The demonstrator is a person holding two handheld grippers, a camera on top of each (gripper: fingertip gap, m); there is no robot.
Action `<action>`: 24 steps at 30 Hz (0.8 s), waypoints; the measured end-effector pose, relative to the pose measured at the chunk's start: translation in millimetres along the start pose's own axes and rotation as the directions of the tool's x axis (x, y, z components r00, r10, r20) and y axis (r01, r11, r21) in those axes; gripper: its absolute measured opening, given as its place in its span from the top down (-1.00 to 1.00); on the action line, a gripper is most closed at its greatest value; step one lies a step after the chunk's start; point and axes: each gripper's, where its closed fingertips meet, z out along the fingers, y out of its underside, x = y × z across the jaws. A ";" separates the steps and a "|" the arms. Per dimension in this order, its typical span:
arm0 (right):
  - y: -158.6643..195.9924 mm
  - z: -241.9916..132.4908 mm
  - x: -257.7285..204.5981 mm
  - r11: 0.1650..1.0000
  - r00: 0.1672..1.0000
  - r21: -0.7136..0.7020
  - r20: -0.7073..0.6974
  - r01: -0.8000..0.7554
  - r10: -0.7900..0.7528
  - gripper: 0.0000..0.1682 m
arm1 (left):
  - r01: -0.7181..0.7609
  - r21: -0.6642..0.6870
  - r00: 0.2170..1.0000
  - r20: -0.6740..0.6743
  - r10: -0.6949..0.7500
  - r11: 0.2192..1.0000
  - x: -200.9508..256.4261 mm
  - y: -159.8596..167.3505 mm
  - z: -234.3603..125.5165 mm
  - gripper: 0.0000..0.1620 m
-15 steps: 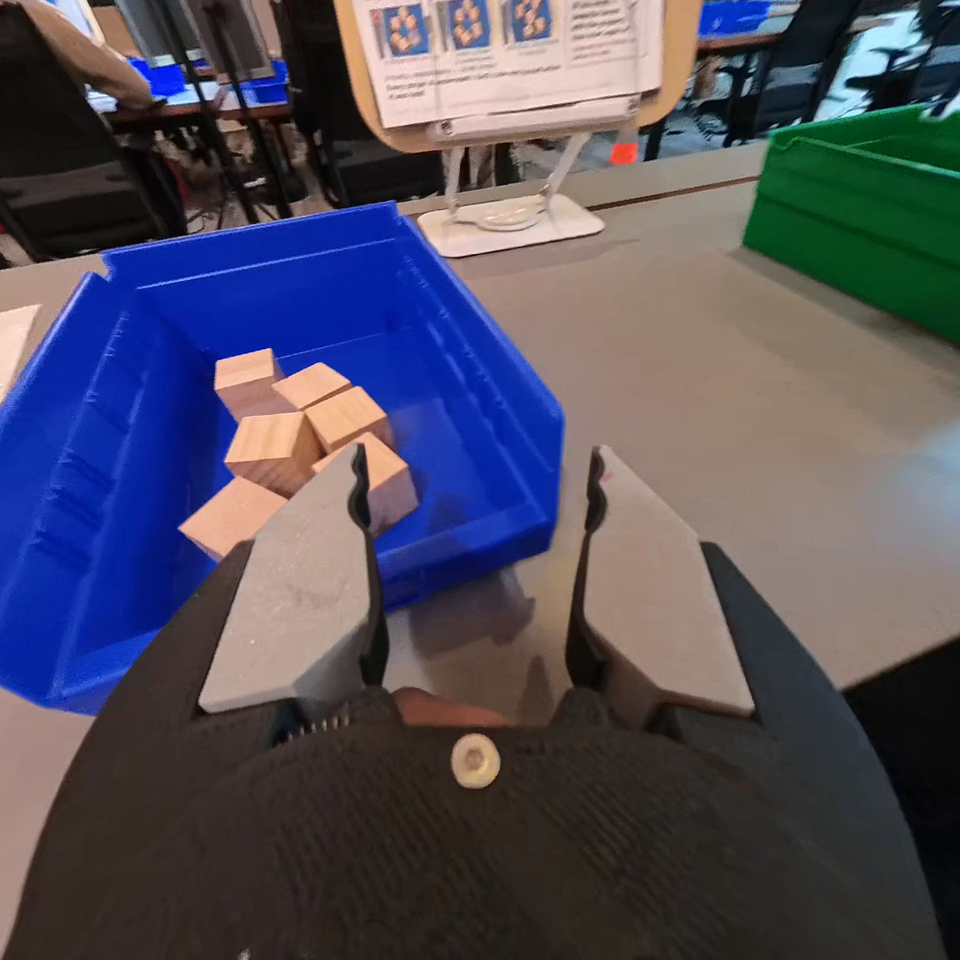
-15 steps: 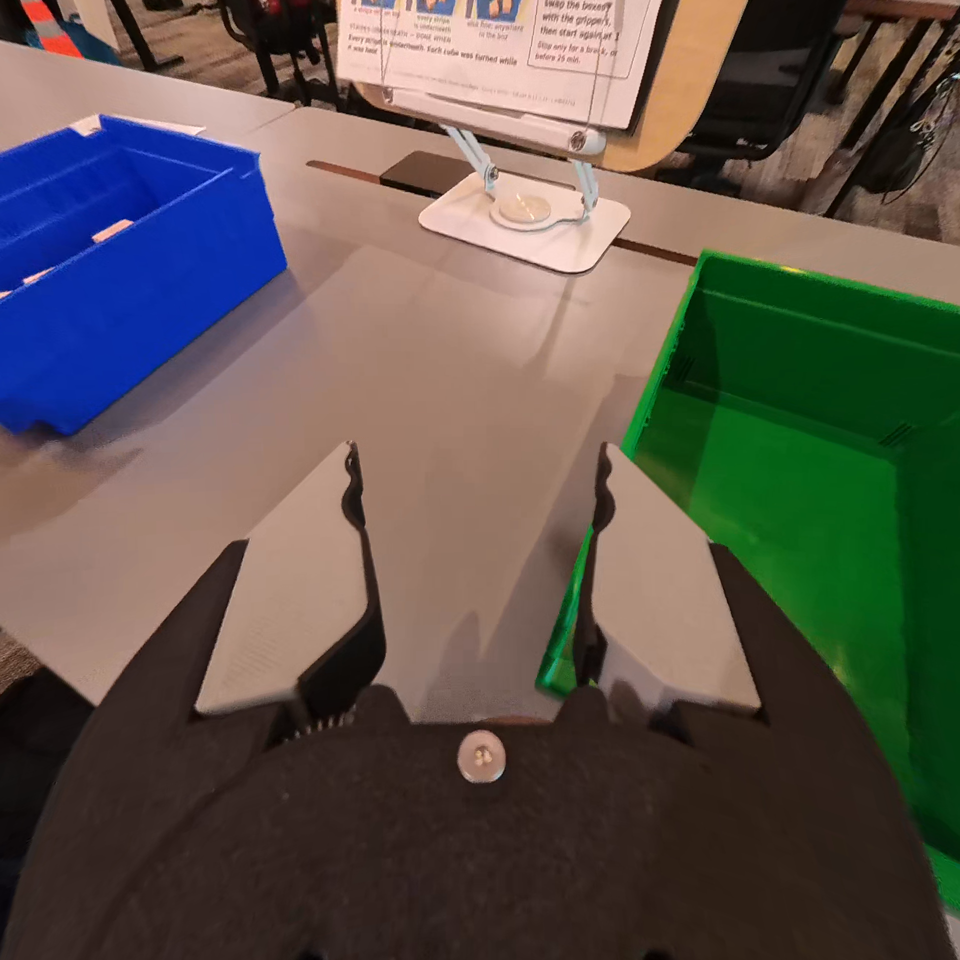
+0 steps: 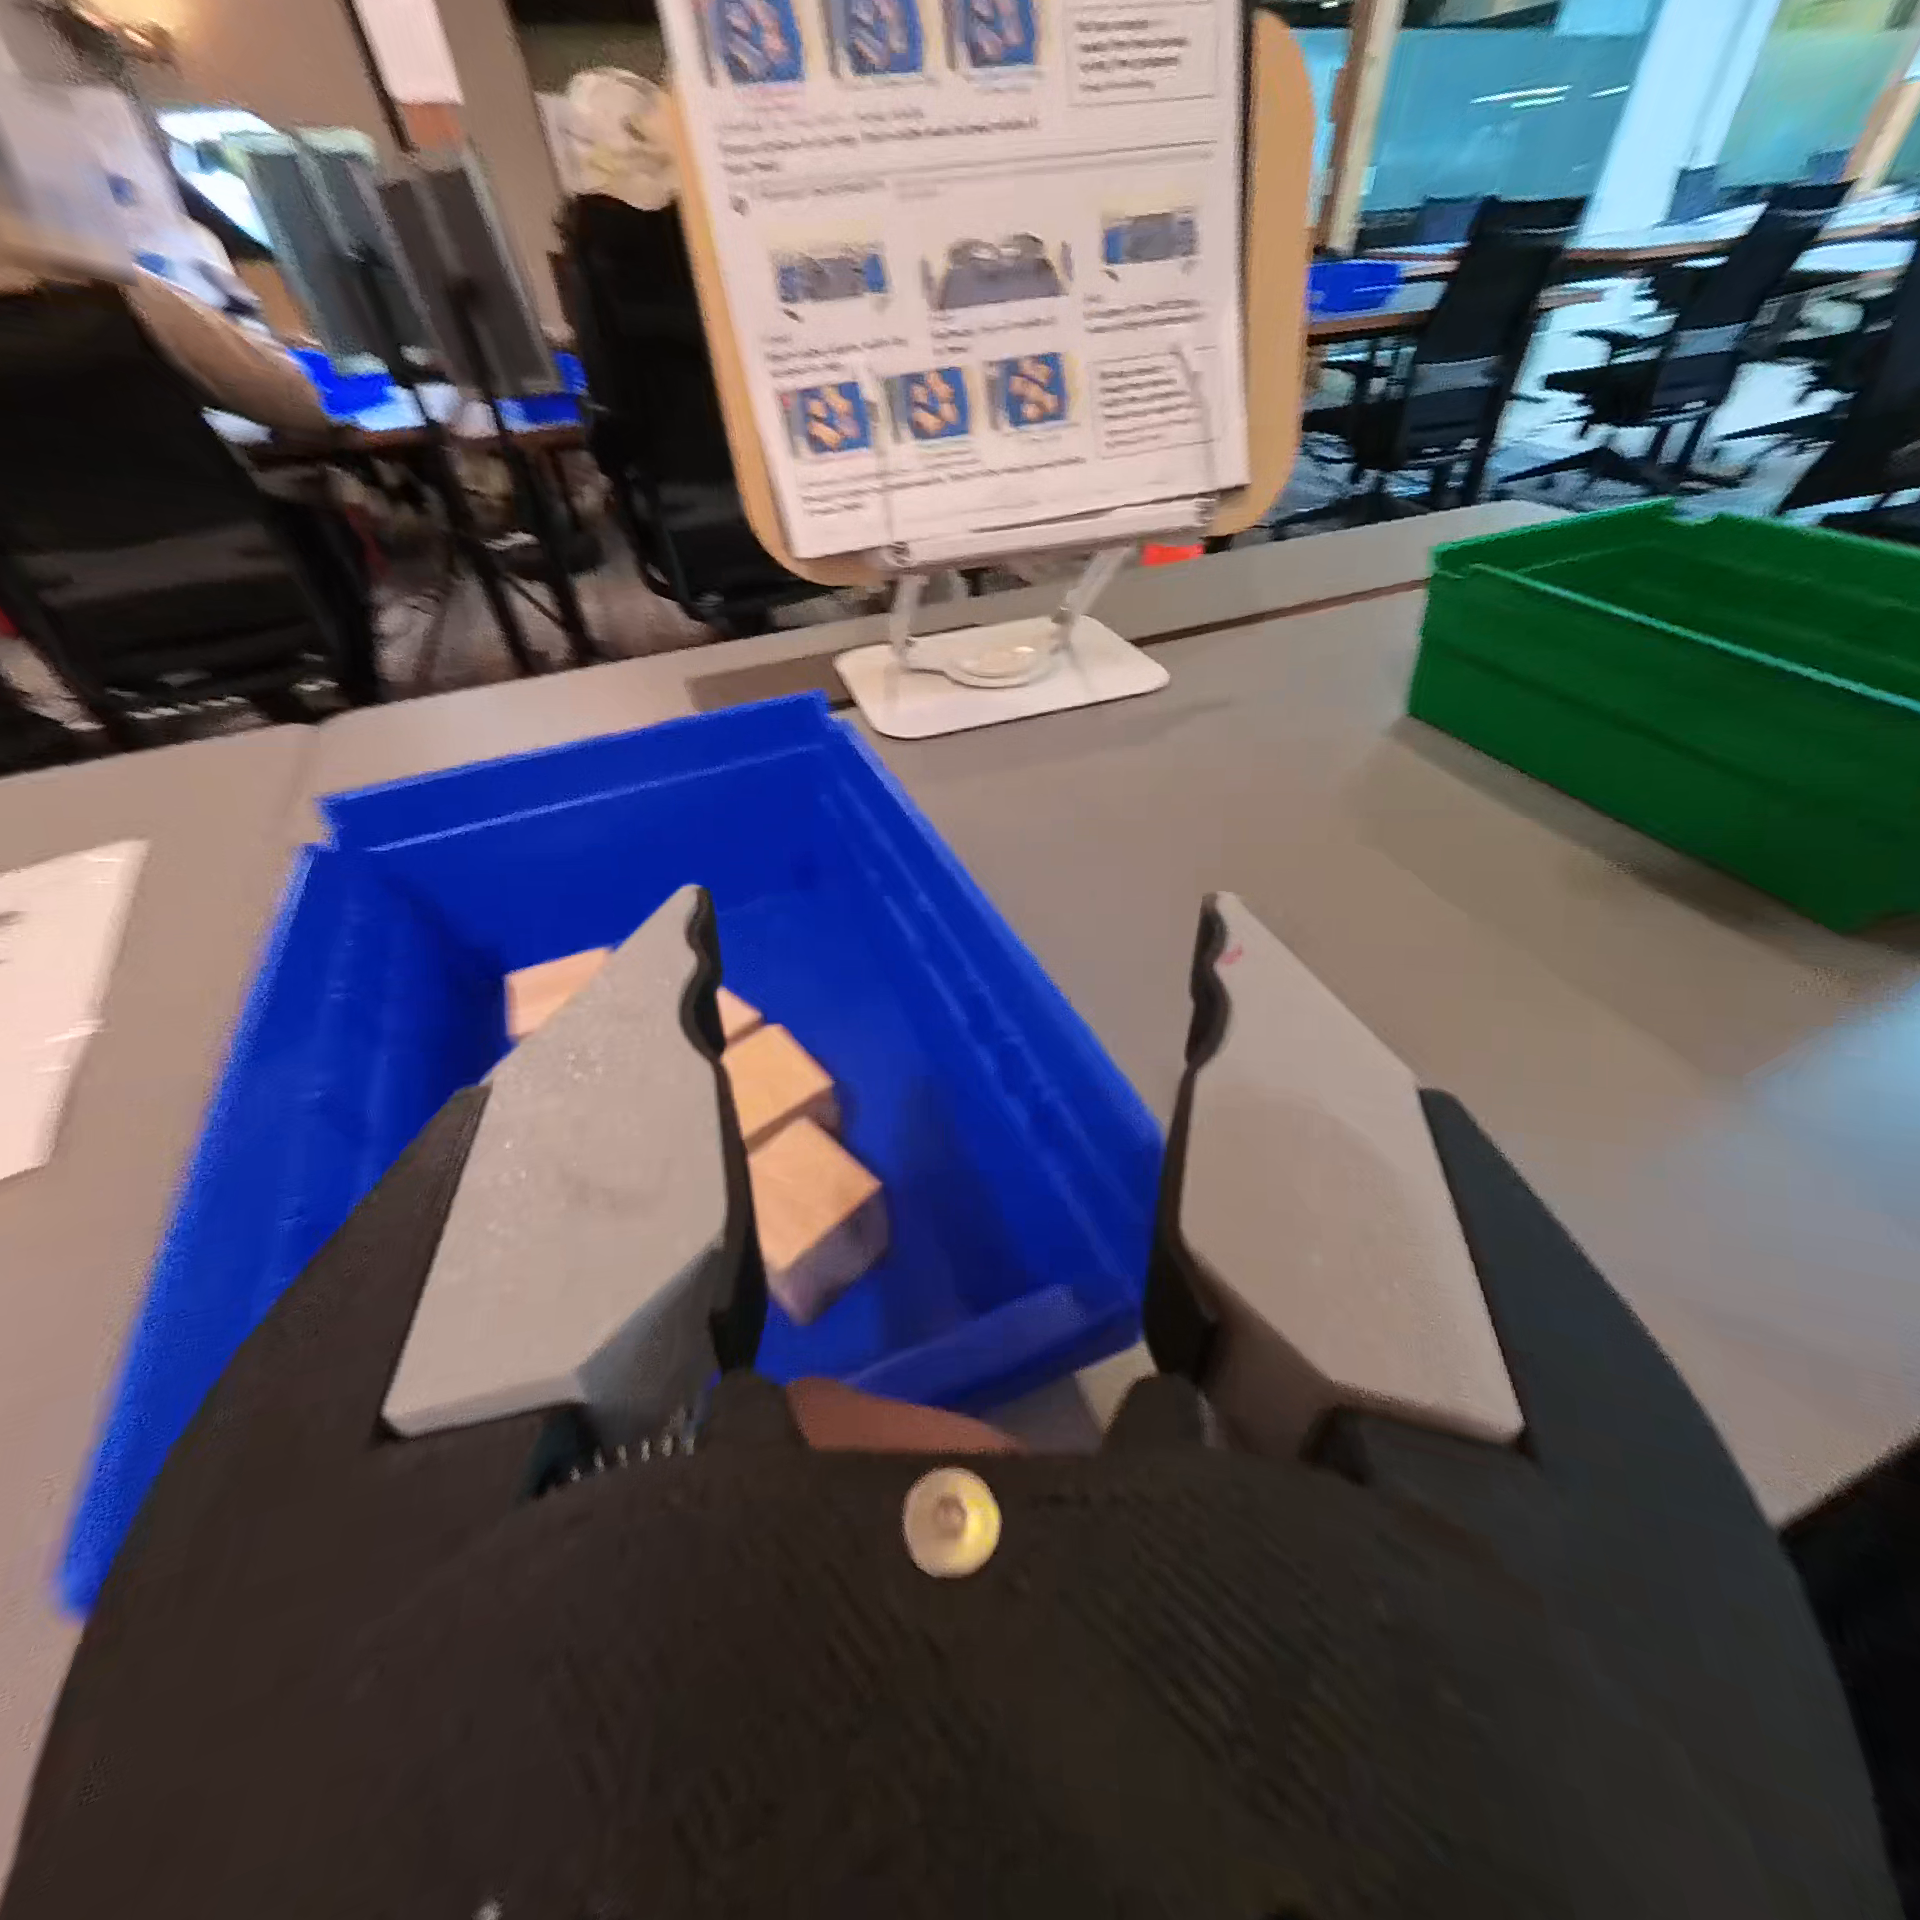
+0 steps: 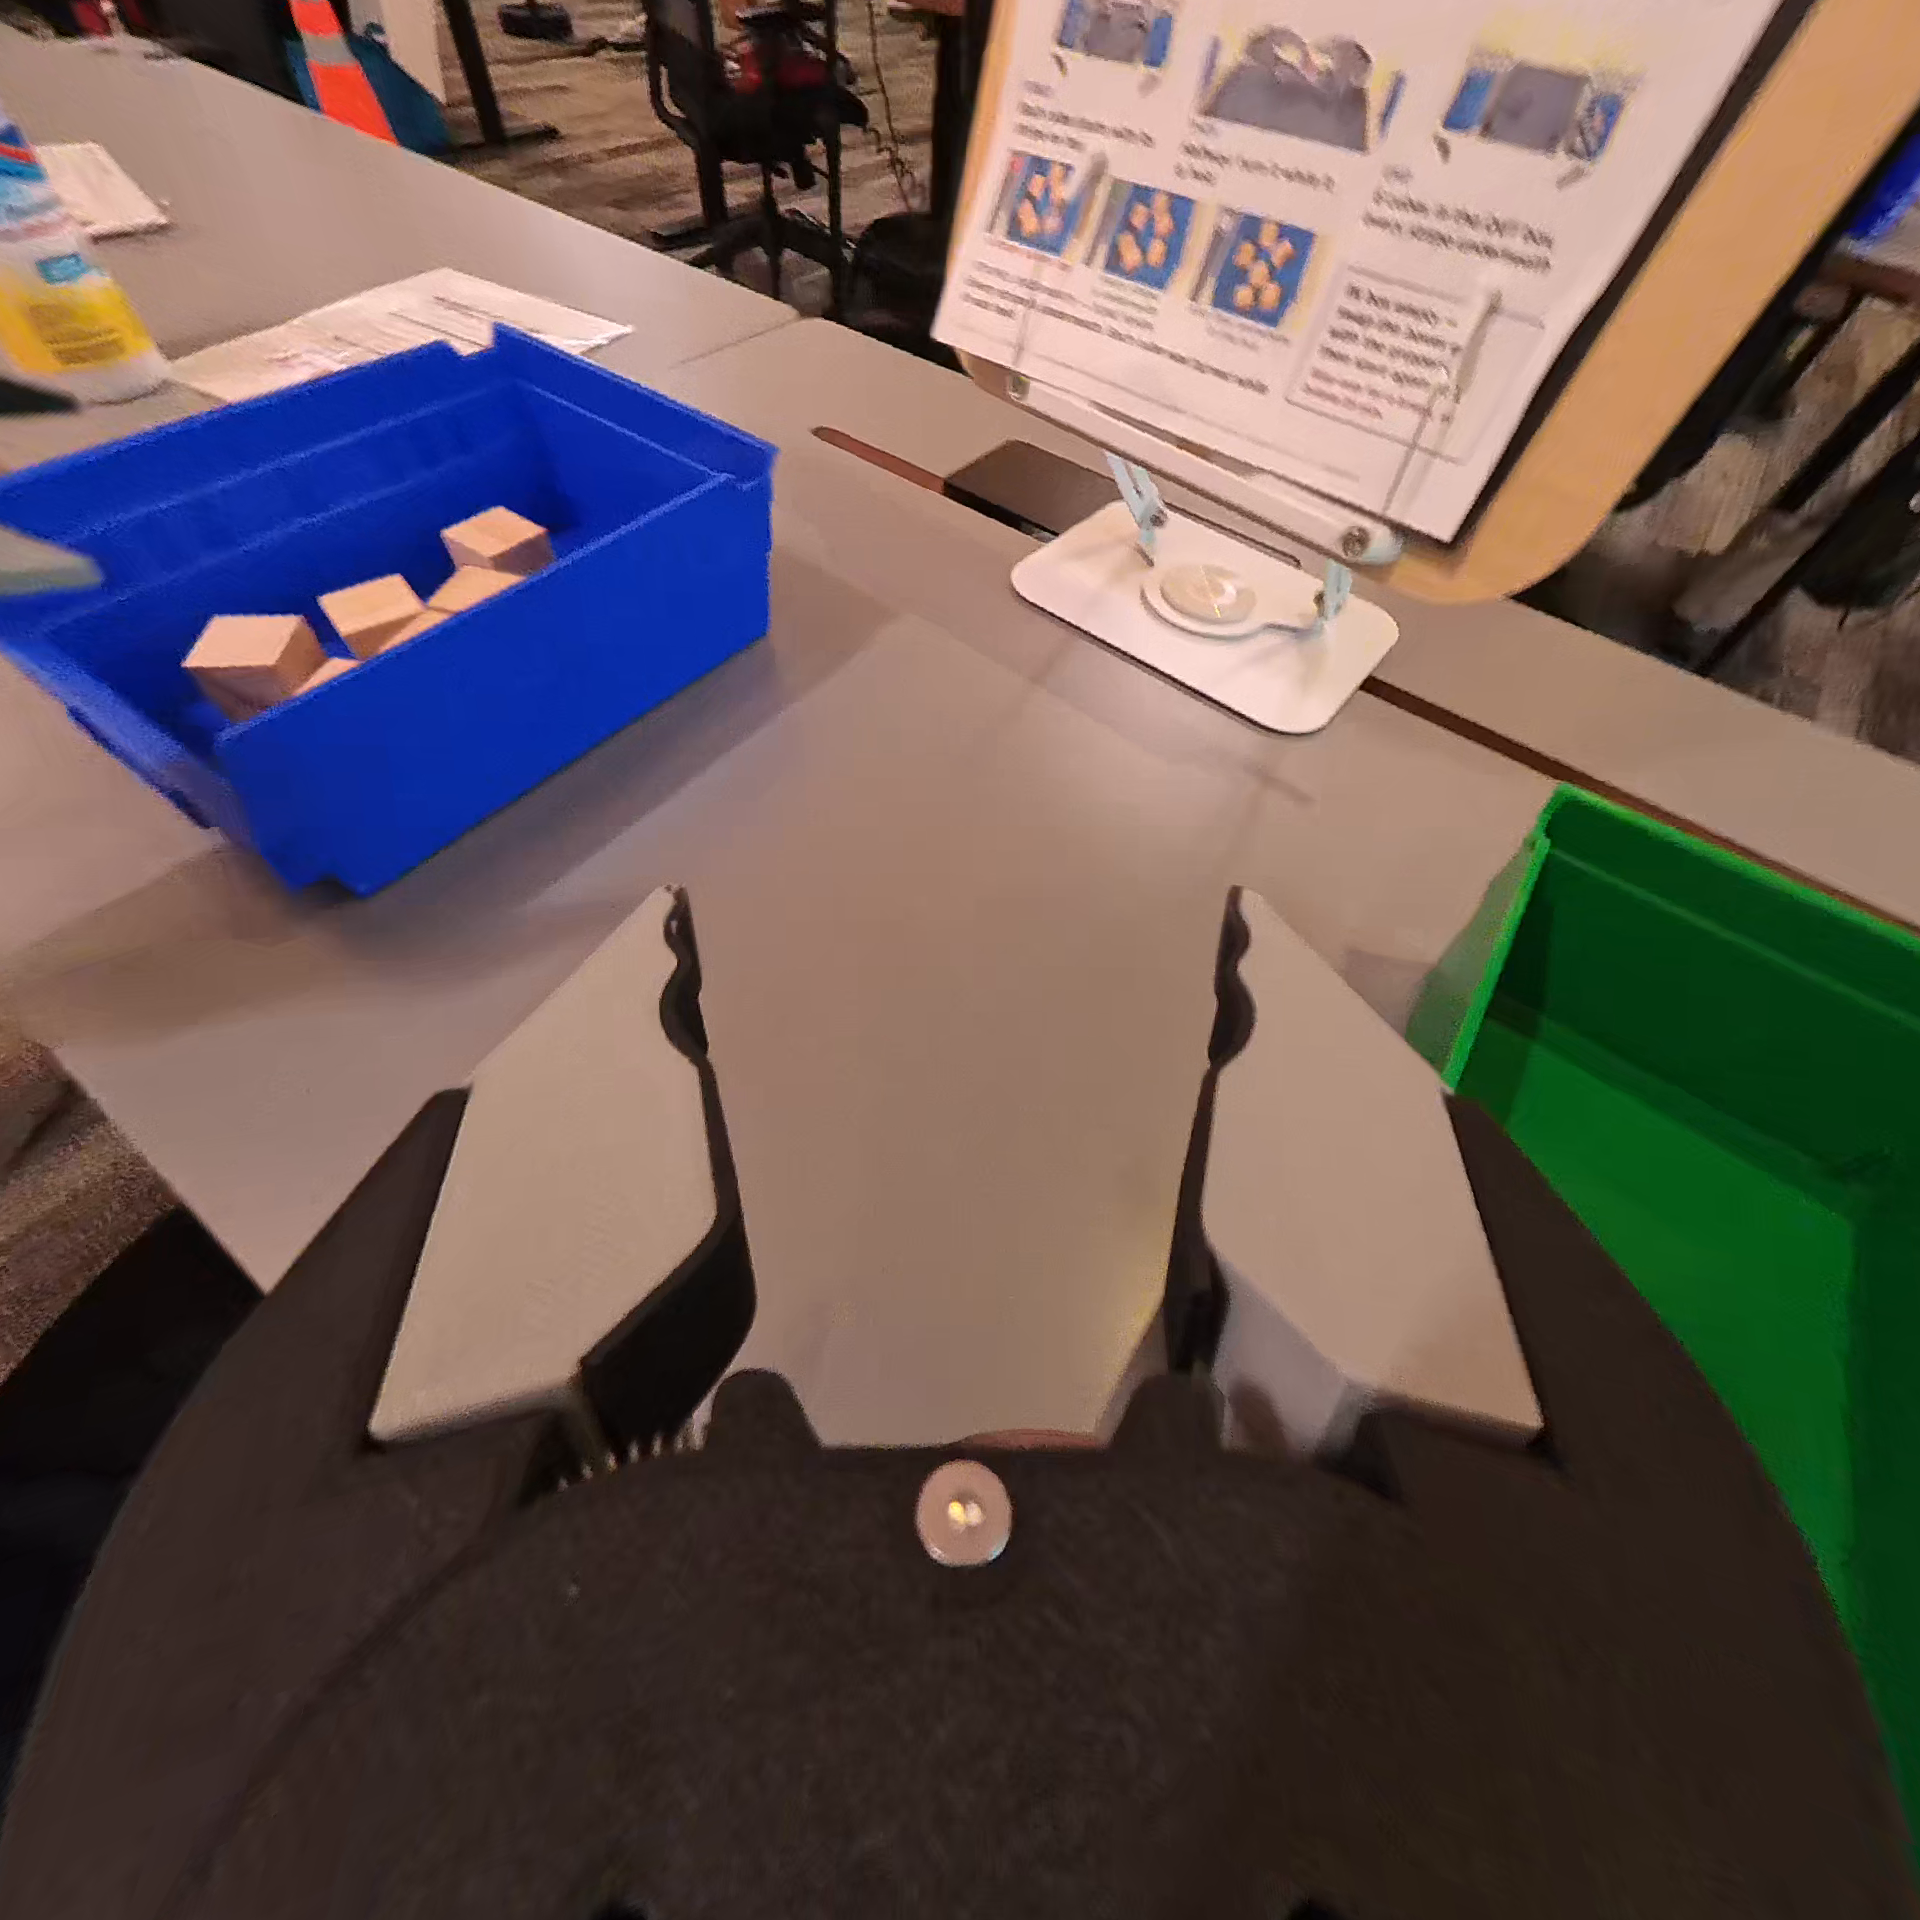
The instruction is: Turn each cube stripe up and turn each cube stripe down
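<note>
Several plain wooden cubes (image 3: 800, 1174) lie in a blue bin (image 3: 997, 1049); no stripe shows on their visible faces. My left gripper (image 3: 951, 925) is open and empty, held above the bin's near right part, its left finger hiding some cubes. In the right wrist view the cubes (image 4: 374, 613) sit in the blue bin (image 4: 499, 717) at the left. My right gripper (image 4: 951, 914) is open and empty over bare table between that bin and a green bin (image 4: 1704, 1029). The left gripper's fingertip (image 4: 42, 566) shows at the left edge.
A green bin (image 3: 1673, 727) stands at the right, with nothing visible inside. A stand with an instruction sheet (image 3: 977, 281) is at the back on a white base (image 4: 1205, 623). Papers (image 4: 405, 322) and a bottle (image 4: 62, 301) lie beyond the blue bin. The table's near edge (image 4: 156, 1164) is close.
My left gripper has shifted left over the blue bin and tilted up. My right gripper has drawn back and turned left, so the blue bin and its cubes show more.
</note>
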 end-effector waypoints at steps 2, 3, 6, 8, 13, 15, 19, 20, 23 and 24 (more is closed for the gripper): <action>-6.8 -10.9 -12.7 0.999 0.999 0.022 -0.007 0.038 -0.038 -0.15 | -0.004 -0.010 0.998 0.064 0.005 1.000 -18.4 1.6 -6.0 -0.09; -9.1 -16.6 -17.6 0.998 0.999 0.035 -0.011 0.047 -0.047 -0.15 | 0.020 -0.038 0.996 0.084 -0.017 0.999 -26.7 7.6 -7.4 -0.06; -10.6 -31.1 -30.3 0.997 0.999 0.055 0.002 0.048 -0.048 -0.13 | 0.021 -0.144 0.994 0.108 -0.005 0.989 -42.7 30.7 -3.2 0.02; -11.2 -39.0 -35.2 0.996 0.998 0.066 0.007 0.058 -0.058 -0.13 | -0.042 -0.266 0.997 0.045 0.056 0.963 -44.7 49.3 8.6 0.20; -12.4 -52.5 -31.1 0.995 0.999 0.091 0.003 0.049 -0.050 -0.13 | -0.390 -0.502 0.915 -0.302 0.267 0.772 -48.8 73.4 29.8 0.38; -13.0 -56.6 -25.6 0.994 0.999 0.098 -0.003 0.040 -0.040 -0.13 | -0.453 -0.550 0.885 -0.368 0.284 0.702 -53.9 76.6 36.2 0.37; -16.0 -62.6 -15.8 0.992 1.000 0.120 -0.013 0.026 -0.025 -0.12 | -0.542 -0.607 0.814 -0.551 0.183 0.582 -36.4 101.9 31.4 0.44; -16.1 -63.2 -13.8 0.992 1.000 0.122 -0.016 0.027 -0.025 -0.12 | -0.558 -0.634 0.809 -0.560 0.180 0.535 -39.4 111.3 30.4 0.40; -16.5 -63.9 -8.7 0.992 0.999 0.125 -0.030 0.034 -0.031 -0.13 | -0.590 -0.666 0.794 -0.580 0.180 0.456 -44.8 131.0 30.6 0.35; -16.5 -63.8 -7.9 0.991 0.999 0.126 -0.031 0.036 -0.032 -0.12 | -0.602 -0.667 0.789 -0.579 0.204 0.438 -48.2 135.2 32.8 0.38</action>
